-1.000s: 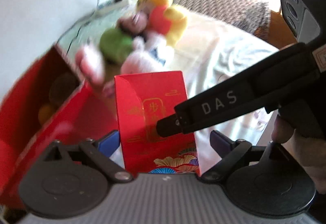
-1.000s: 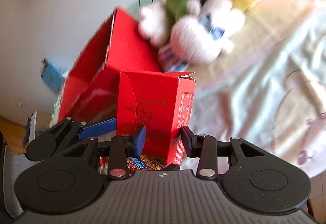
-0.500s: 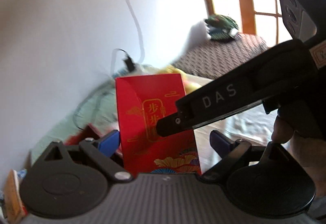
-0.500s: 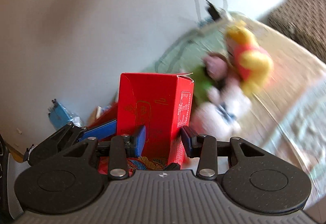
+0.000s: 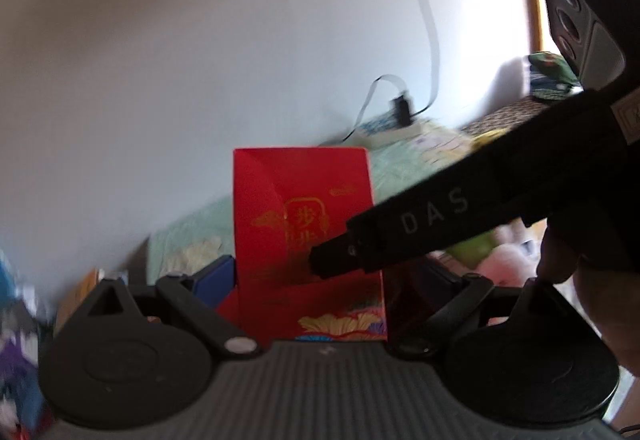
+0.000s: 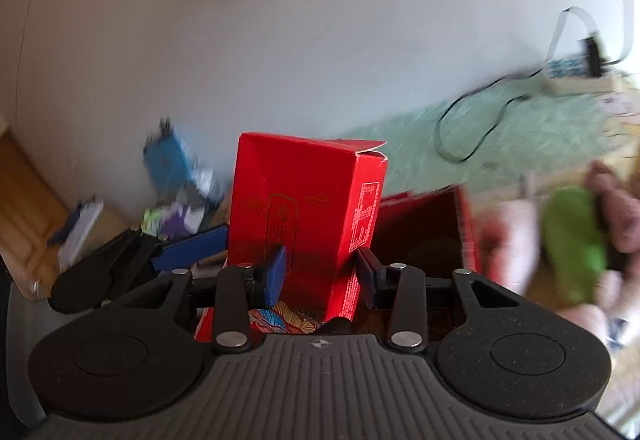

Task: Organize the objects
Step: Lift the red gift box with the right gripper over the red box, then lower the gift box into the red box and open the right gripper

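The right gripper clamps a small red carton upright above the open red box; the left gripper flanks the carton wide, not pressing. Transfer seems underway; next, a careful lowering to its destination.

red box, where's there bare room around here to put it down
Barest patch: the green blanket along the wall, between the open red carton and the power strip, though a black cable loops across it. Crowded: plush toys on the right, loose clutter on the left by the wall.
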